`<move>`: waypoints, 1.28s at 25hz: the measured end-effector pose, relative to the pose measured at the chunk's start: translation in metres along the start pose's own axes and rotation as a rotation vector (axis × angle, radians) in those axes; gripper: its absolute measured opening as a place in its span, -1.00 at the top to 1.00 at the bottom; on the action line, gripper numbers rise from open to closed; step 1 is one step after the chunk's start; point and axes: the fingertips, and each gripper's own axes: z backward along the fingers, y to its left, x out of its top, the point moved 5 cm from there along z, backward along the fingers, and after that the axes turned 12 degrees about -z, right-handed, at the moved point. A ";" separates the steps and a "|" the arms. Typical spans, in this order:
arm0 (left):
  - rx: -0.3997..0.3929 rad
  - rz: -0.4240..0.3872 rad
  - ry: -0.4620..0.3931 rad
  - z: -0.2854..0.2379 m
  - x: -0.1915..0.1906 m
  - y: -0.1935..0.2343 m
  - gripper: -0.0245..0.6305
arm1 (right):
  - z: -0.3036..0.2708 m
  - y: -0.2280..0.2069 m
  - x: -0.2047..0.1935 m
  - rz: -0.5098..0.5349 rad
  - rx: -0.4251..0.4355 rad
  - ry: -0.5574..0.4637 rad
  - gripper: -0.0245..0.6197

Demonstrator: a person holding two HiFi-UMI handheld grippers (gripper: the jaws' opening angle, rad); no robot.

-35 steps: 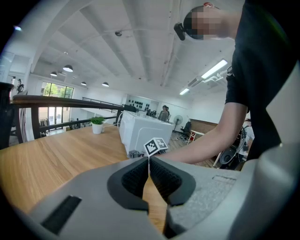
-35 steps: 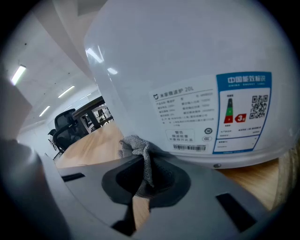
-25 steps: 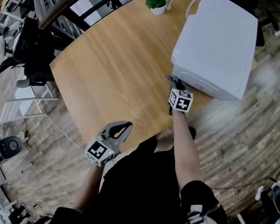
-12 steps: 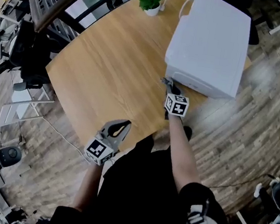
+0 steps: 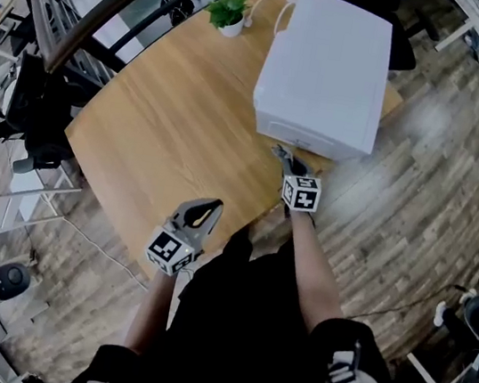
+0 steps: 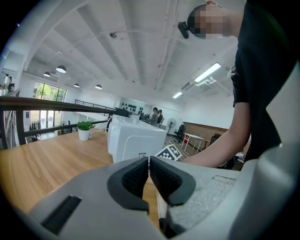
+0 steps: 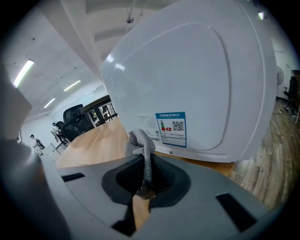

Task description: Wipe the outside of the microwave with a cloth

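Shifted left in the head view since a second ago, the microwave (image 5: pixel 327 65) has the right gripper (image 5: pixel 279 155) still just beside its near face.
Its jaws pinch a grey cloth (image 7: pixel 140 149) (bunched, lower part hidden); contact is unclear. The left gripper (image 5: pixel 203 214) hovers over the surface (image 5: pixel 169 121) edge, jaws pressed together, empty.

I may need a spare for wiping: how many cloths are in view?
1. A grey cloth is clamped in the right tool, close in front of the microwave's labelled face. Another could lie hidden behind the microwave.
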 end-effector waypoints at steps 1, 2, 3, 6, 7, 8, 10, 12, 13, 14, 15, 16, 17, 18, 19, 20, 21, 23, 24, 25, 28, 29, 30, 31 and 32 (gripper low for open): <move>-0.006 -0.002 -0.004 -0.004 0.003 -0.003 0.89 | 0.008 -0.004 0.002 0.017 -0.002 0.000 0.87; -0.013 -0.005 -0.009 -0.008 0.005 -0.005 0.89 | 0.015 -0.008 0.004 0.031 -0.001 -0.002 0.87; -0.019 -0.007 -0.013 -0.012 0.007 -0.008 0.89 | 0.022 -0.011 0.005 0.037 0.006 -0.003 0.87; -0.035 -0.016 -0.019 -0.022 0.014 -0.014 0.89 | 0.045 -0.017 0.004 0.018 0.062 -0.001 0.87; -0.040 -0.020 -0.021 -0.025 0.017 -0.016 0.89 | 0.052 -0.019 0.004 0.012 0.081 -0.002 0.86; -0.045 -0.025 -0.021 -0.029 0.019 -0.017 0.89 | 0.061 -0.021 0.005 0.008 0.092 -0.005 0.86; -0.053 -0.033 -0.024 -0.037 0.026 -0.021 0.89 | 0.077 -0.028 0.009 0.008 0.109 -0.015 0.87; -0.057 -0.040 -0.032 -0.044 0.032 -0.025 0.89 | 0.094 -0.035 0.013 0.019 0.131 -0.028 0.87; -0.059 -0.043 -0.036 -0.047 0.035 -0.027 0.89 | 0.102 -0.037 0.015 0.032 0.141 -0.033 0.87; -0.061 -0.047 -0.039 -0.050 0.037 -0.030 0.89 | 0.112 -0.041 0.017 0.050 0.148 -0.039 0.87; -0.064 -0.051 -0.042 -0.053 0.039 -0.032 0.89 | 0.122 -0.044 0.019 0.068 0.149 -0.044 0.87; -0.069 -0.056 -0.042 -0.056 0.041 -0.035 0.89 | 0.133 -0.048 0.022 0.083 0.148 -0.051 0.87; -0.073 -0.060 -0.041 -0.060 0.044 -0.037 0.89 | 0.143 -0.052 0.025 0.094 0.147 -0.060 0.87; -0.078 -0.065 -0.040 -0.063 0.046 -0.039 0.89 | 0.153 -0.056 0.028 0.101 0.145 -0.070 0.87; -0.082 -0.069 -0.040 -0.066 0.048 -0.041 0.89 | 0.163 -0.059 0.031 0.107 0.143 -0.081 0.87; -0.085 -0.073 -0.041 -0.070 0.050 -0.044 0.89 | 0.172 -0.062 0.034 0.114 0.142 -0.091 0.87; -0.089 -0.077 -0.043 -0.073 0.052 -0.046 0.89 | 0.180 -0.064 0.037 0.123 0.141 -0.100 0.87; -0.097 -0.084 -0.045 -0.079 0.056 -0.049 0.89 | 0.195 -0.066 0.042 0.146 0.144 -0.114 0.87; -0.101 -0.087 -0.045 -0.082 0.058 -0.051 0.89 | 0.201 -0.065 0.046 0.155 0.147 -0.122 0.87; -0.106 -0.090 -0.046 -0.086 0.060 -0.053 0.89 | 0.208 -0.065 0.049 0.165 0.152 -0.131 0.87; -0.124 -0.106 -0.056 -0.097 0.066 -0.060 0.89 | 0.226 -0.065 0.057 0.212 0.163 -0.151 0.87; -0.129 -0.109 -0.058 -0.101 0.067 -0.063 0.89 | 0.231 -0.065 0.059 0.232 0.165 -0.154 0.87; -0.134 -0.112 -0.059 -0.104 0.069 -0.065 0.89 | 0.235 -0.064 0.060 0.250 0.169 -0.156 0.87; -0.139 -0.116 -0.060 -0.107 0.070 -0.067 0.89 | 0.240 -0.063 0.062 0.266 0.173 -0.156 0.87; -0.143 -0.123 -0.062 -0.109 0.071 -0.068 0.89 | 0.244 -0.062 0.064 0.279 0.177 -0.155 0.87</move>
